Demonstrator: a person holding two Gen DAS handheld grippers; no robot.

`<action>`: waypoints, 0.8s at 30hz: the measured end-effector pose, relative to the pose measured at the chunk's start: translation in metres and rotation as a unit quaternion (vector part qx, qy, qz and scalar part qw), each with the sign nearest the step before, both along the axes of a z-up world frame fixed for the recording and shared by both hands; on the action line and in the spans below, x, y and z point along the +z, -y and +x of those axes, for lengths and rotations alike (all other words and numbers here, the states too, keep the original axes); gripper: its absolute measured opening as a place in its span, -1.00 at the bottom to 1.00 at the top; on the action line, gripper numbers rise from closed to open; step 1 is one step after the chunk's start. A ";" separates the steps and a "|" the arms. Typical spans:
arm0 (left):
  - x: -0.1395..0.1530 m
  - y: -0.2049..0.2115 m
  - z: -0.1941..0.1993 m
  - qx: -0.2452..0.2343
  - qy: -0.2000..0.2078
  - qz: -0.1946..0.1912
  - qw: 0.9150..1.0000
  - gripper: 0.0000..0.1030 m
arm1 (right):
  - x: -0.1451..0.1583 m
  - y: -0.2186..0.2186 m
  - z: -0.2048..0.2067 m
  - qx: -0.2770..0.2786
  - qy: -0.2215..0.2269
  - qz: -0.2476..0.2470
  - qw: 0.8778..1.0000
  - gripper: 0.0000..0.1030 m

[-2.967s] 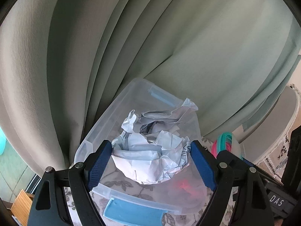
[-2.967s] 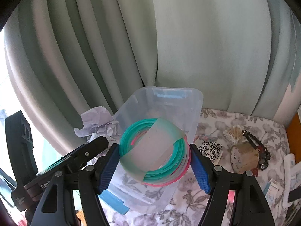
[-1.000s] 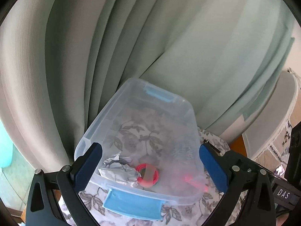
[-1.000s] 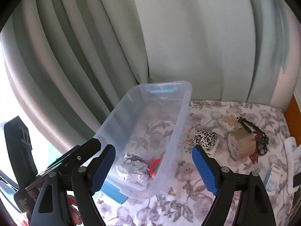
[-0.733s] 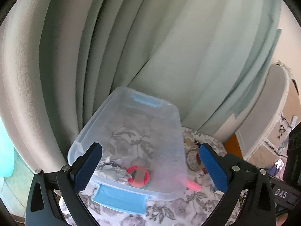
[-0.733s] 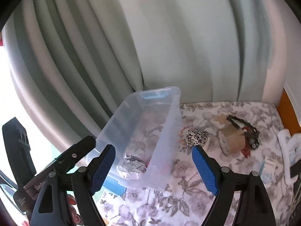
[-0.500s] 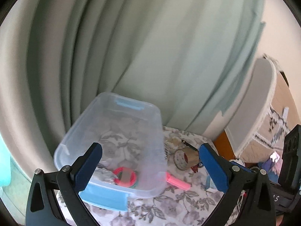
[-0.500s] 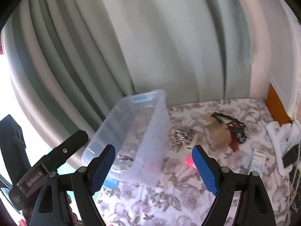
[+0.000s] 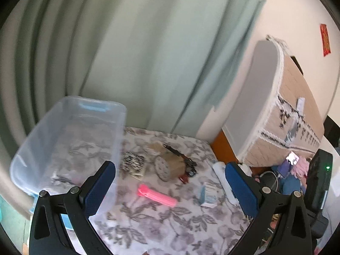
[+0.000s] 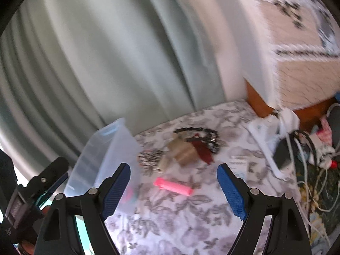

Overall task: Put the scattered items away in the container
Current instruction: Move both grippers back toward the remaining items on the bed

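A clear plastic bin (image 9: 70, 140) with blue handles stands at the left on the floral cloth (image 9: 148, 227); something crumpled lies blurred in its near end. Right of it lie a pink clip (image 9: 157, 195), a black-and-white patterned roll (image 9: 131, 163), a brown tape roll (image 9: 170, 166) and a black chain (image 9: 182, 161). My left gripper (image 9: 170, 188) hangs open above the cloth, empty. My right gripper (image 10: 173, 188) is open too, with the pink clip (image 10: 173, 186) lying on the cloth below and beyond it. The bin (image 10: 106, 157) sits at its left.
A small white box (image 9: 207, 195) lies right of the clip. A white power strip (image 10: 267, 148) with tangled cables (image 10: 308, 170) runs along the right edge. Grey-green curtains (image 9: 127, 53) hang behind, and a lace-covered cabinet (image 9: 282, 114) stands at the right.
Both grippers have swung right, away from over the bin, so the scattered items now sit ahead. Three seconds ago they held crumpled paper and coloured rings; both are now empty.
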State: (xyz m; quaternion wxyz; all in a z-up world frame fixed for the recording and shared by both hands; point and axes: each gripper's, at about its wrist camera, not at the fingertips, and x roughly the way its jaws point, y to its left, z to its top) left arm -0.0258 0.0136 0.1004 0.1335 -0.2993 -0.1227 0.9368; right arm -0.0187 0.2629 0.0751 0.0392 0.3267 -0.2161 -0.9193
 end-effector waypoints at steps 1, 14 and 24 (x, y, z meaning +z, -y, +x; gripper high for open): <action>-0.003 -0.007 -0.002 -0.006 0.007 -0.005 1.000 0.99 | -0.004 -0.007 0.001 -0.007 0.004 -0.002 1.000 0.67; -0.073 -0.064 -0.028 -0.031 0.129 -0.094 0.987 0.99 | -0.077 -0.051 0.001 -0.047 0.094 -0.011 0.994 0.67; -0.119 -0.071 -0.055 -0.018 0.188 -0.115 0.975 0.99 | -0.116 -0.054 -0.016 -0.045 0.141 -0.008 0.989 0.67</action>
